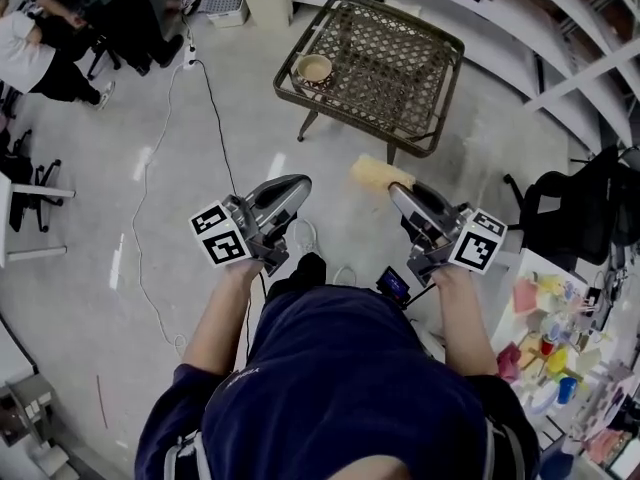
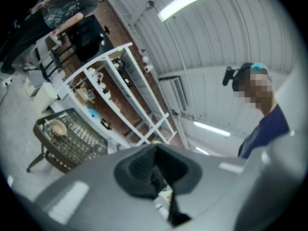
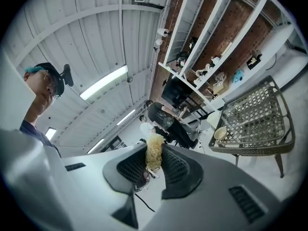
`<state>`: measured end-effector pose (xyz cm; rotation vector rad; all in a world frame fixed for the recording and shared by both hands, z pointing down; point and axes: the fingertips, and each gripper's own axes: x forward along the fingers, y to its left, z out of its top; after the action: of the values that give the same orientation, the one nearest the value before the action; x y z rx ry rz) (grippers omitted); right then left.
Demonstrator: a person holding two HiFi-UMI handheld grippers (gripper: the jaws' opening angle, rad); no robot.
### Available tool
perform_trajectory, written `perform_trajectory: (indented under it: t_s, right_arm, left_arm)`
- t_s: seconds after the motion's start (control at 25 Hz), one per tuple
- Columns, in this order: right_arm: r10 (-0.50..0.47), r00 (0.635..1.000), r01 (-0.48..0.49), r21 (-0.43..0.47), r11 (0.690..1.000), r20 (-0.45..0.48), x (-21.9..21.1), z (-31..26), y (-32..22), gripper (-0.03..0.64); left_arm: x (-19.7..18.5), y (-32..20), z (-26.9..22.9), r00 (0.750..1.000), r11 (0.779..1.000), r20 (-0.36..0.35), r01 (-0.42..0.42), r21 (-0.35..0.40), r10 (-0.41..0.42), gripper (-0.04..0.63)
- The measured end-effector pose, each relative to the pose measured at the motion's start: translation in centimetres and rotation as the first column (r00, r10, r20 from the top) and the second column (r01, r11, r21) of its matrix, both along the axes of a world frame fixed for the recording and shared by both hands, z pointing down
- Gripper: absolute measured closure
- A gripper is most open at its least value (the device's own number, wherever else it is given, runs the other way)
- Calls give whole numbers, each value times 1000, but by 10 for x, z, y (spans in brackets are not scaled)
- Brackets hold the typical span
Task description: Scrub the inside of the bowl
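Right gripper [image 1: 402, 196] clamps a yellow scrub sponge [image 1: 377, 174] between its jaws. Left gripper [image 1: 298, 184] has its jaws pressed together, empty. The bowl [image 1: 314, 68] sits on the wicker table [image 1: 400, 58], well apart from both.

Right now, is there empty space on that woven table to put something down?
Yes. The bowl sits alone at the left edge of the woven table; the top to its right is bare. The floor before the table is open, with a cable on its left. The desk at lower right is crowded.
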<state>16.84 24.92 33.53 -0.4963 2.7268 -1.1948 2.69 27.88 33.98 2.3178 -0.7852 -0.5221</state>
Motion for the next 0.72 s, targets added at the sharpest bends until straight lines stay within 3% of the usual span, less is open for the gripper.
perform_trajectory:
  t_s: [0.4, 0.72]
  right_arm:
    - [9, 1000, -9, 4, 1000, -6, -80, -6, -85, 540]
    - [32, 999, -31, 9, 999, -25, -97, -11, -128, 540]
  left_arm:
    - [-76, -86, 7, 1000, 1000, -1, -20, -19, 20, 591]
    - [-97, -133, 9, 1000, 999, 7, -28, -21, 28, 591]
